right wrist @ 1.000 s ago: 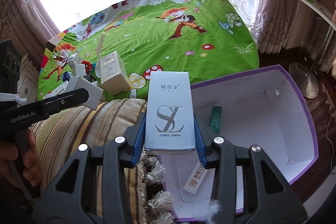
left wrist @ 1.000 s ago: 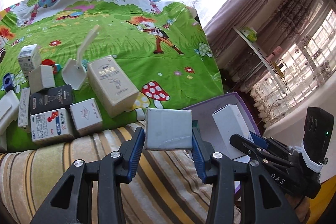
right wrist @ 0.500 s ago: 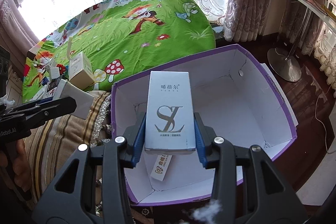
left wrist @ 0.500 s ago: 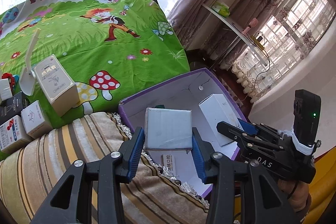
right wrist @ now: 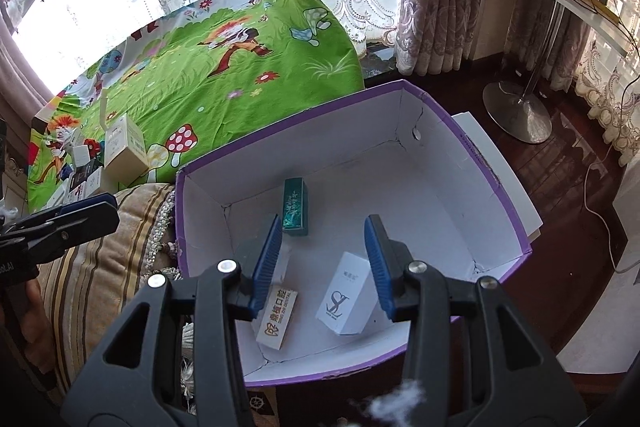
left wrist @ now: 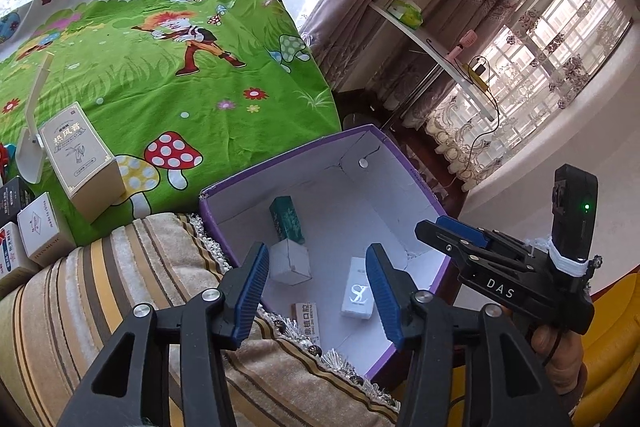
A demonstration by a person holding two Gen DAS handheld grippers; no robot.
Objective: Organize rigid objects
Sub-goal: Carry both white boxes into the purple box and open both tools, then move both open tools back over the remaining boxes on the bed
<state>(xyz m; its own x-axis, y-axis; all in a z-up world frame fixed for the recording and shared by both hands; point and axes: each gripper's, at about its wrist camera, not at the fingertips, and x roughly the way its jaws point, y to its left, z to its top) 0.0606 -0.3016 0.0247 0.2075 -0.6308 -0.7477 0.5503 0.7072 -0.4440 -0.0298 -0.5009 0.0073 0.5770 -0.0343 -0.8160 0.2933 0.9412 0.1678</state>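
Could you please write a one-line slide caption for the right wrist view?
Right gripper hangs open over the purple box, where the SL carton, teal carton and orange-lettered carton lie.

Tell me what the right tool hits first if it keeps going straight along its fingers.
Probably the white SL box lying in the purple box: it sits just below the gap of the open, empty right tool. Depth is unclear, so it may instead meet the bare white floor beside it.

Purple-rimmed white box [right wrist: 516,227], teal carton [right wrist: 295,205], green cartoon-print cloth [right wrist: 224,83], brown-striped cushion [left wrist: 112,291].
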